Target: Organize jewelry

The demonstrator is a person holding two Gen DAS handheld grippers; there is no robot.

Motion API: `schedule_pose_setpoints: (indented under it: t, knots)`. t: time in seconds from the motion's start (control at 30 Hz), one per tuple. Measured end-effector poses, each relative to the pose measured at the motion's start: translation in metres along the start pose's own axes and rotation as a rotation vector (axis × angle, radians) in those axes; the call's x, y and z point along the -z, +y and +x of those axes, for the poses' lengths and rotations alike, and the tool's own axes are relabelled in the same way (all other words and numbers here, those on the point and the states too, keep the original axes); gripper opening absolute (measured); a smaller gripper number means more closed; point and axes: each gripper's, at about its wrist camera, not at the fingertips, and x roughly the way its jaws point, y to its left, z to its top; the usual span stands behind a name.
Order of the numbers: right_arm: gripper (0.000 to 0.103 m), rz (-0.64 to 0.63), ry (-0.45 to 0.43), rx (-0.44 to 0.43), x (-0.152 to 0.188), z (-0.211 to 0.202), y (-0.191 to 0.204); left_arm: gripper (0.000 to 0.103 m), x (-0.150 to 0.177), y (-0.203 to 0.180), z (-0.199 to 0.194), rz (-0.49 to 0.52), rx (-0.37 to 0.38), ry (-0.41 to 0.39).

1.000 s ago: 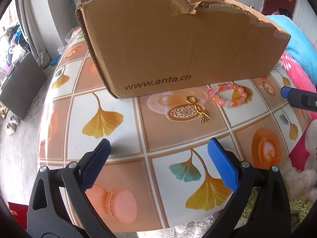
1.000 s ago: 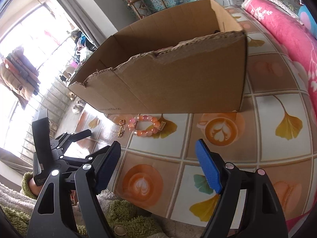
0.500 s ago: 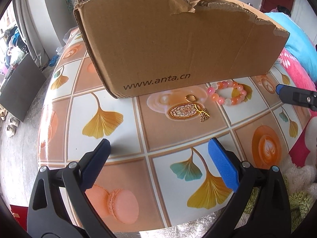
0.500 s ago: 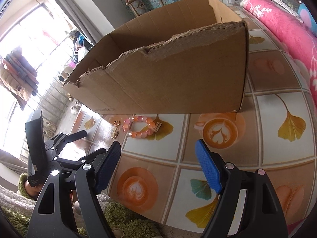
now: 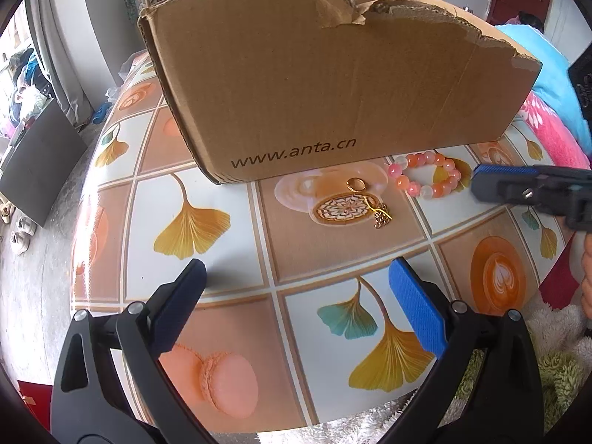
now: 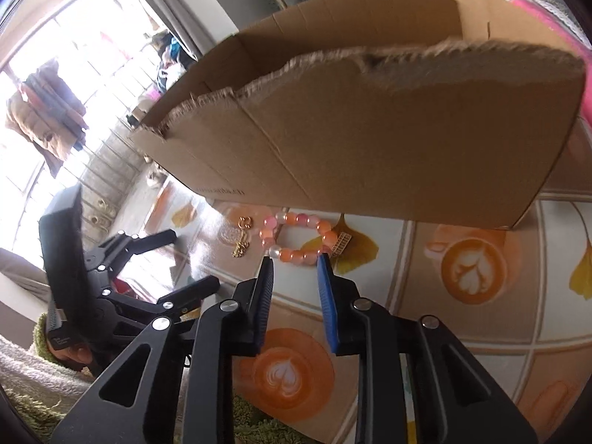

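Observation:
A bracelet of pink and orange beads lies on the patterned table, just in front of a torn cardboard box. Left of it lies a gold ring with a hanging charm. My right gripper is at the bracelet's near side. Its jaws are closing, with the nearest beads between the tips; I see no firm press on them. My left gripper hovers open and empty over the table's near part, well short of the jewelry.
The open-topped box fills the far half of the table. The table's rounded edge drops off at the left toward a dark board on the floor. Pink bedding lies at the right, a shaggy rug near the front.
My right gripper has moved forward and down to the bracelet, and its jaws have narrowed from wide open. My left gripper has stayed put.

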Motion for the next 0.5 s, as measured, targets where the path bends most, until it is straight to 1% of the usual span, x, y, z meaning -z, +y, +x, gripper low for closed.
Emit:
schedule_pose_setpoints:
  t: [0.1,0.23,0.33,0.4,0.5]
  knots:
    - [0.023,0.001,0.015,-0.014,-0.002,0.012,0.002,0.096,0.001,-0.001,-0.001,0.001,0.0,-0.004]
    - [0.023,-0.021,-0.011,-0.026,-0.011,0.021,0.007,0.096,0.002,-0.001,-0.001,0.006,0.002,-0.007]
    - [0.023,-0.036,-0.025,-0.031,-0.013,0.018,0.009,0.096,0.002,-0.002,-0.001,0.007,0.003,-0.006]
    - [0.023,-0.058,-0.041,-0.008,-0.01,0.01,0.009,0.096,0.001,-0.002,-0.002,0.007,0.003,-0.006]
    - [0.023,-0.086,-0.066,0.057,-0.006,-0.001,0.005,0.096,0.001,-0.002,-0.002,0.007,0.002,-0.006]
